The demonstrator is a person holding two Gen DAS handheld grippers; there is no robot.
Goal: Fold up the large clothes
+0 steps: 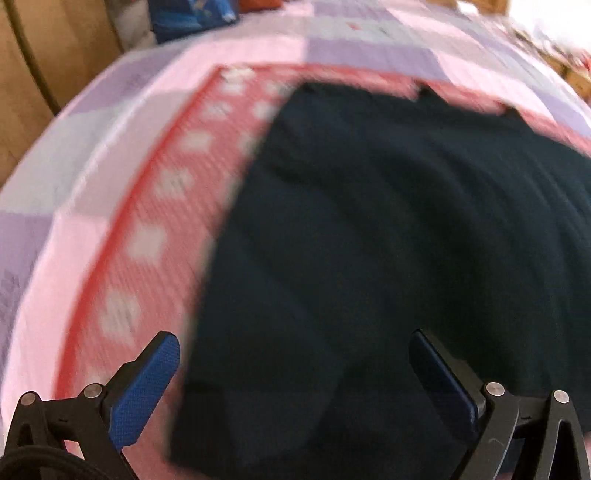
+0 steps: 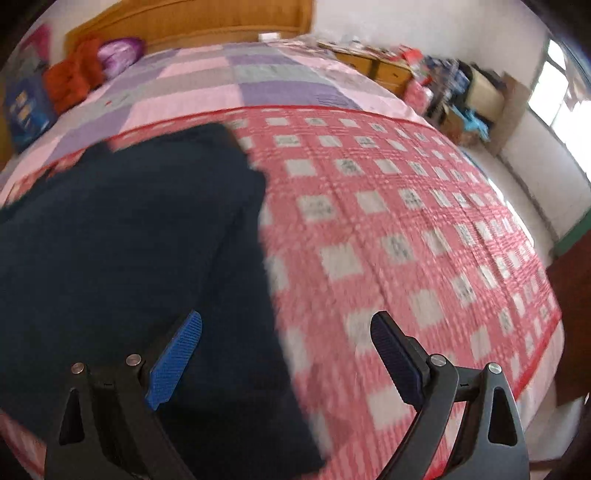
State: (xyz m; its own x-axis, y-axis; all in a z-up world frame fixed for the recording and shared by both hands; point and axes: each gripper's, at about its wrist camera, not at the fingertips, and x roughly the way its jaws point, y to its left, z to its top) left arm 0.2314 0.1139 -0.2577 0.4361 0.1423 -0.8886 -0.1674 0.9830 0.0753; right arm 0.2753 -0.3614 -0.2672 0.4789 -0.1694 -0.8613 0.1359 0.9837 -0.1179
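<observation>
A large dark navy garment (image 1: 388, 229) lies spread flat on a red-and-white checked cloth (image 1: 147, 229) on the bed. My left gripper (image 1: 295, 354) hovers open above the garment's near left edge, holding nothing. In the right wrist view the same garment (image 2: 129, 240) fills the left half, its right edge running down the middle over the checked cloth (image 2: 406, 221). Open as well, my right gripper (image 2: 286, 332) straddles that right edge with nothing between its blue pads. Both views are blurred by motion.
A pink and purple patchwork bedspread (image 2: 229, 81) covers the bed beyond the checked cloth. An orange bundle (image 2: 74, 77), a purple bag (image 2: 120, 51) and a wooden headboard (image 2: 207, 18) stand at the far end. Cluttered wooden drawers (image 2: 384, 70) sit on the right.
</observation>
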